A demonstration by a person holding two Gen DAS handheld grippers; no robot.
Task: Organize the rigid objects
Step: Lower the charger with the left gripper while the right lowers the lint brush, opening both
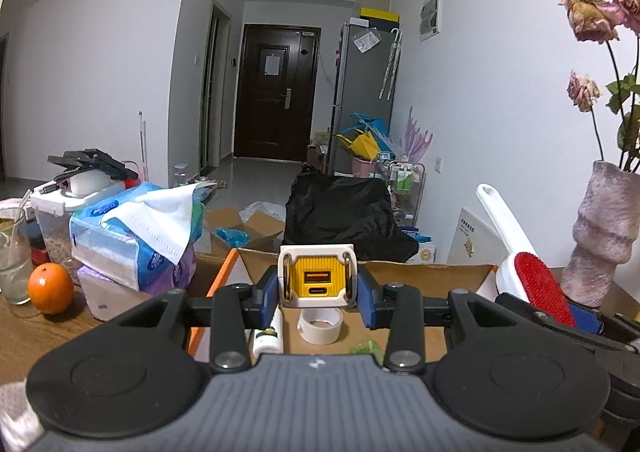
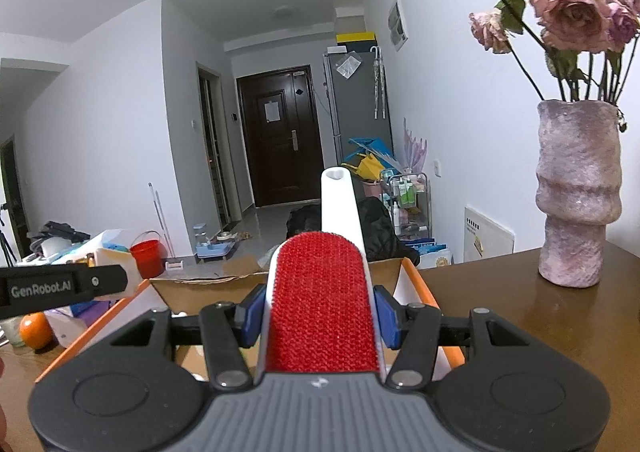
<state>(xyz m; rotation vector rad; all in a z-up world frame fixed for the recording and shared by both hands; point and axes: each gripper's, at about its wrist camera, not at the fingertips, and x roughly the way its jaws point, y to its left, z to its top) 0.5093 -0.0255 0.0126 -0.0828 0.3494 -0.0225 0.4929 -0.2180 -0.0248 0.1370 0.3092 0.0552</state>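
Note:
My left gripper [image 1: 318,288] is shut on a yellow and white charger block [image 1: 317,277] and holds it above an open cardboard box [image 1: 424,272] with orange edges. Inside the box lie a tape roll [image 1: 320,326], a white bottle [image 1: 269,336] and something green [image 1: 366,346]. My right gripper [image 2: 320,312] is shut on a white lint brush with a red pad [image 2: 322,300], its handle pointing forward over the same box [image 2: 208,282]. The brush also shows in the left wrist view [image 1: 540,284], to the right of the left gripper.
Tissue packs [image 1: 136,236], an orange [image 1: 50,288], a glass [image 1: 14,260] and a plastic container [image 1: 56,212] crowd the wooden table [image 1: 24,336] to the left. A purple vase with dried roses [image 2: 576,196] stands on the table at right.

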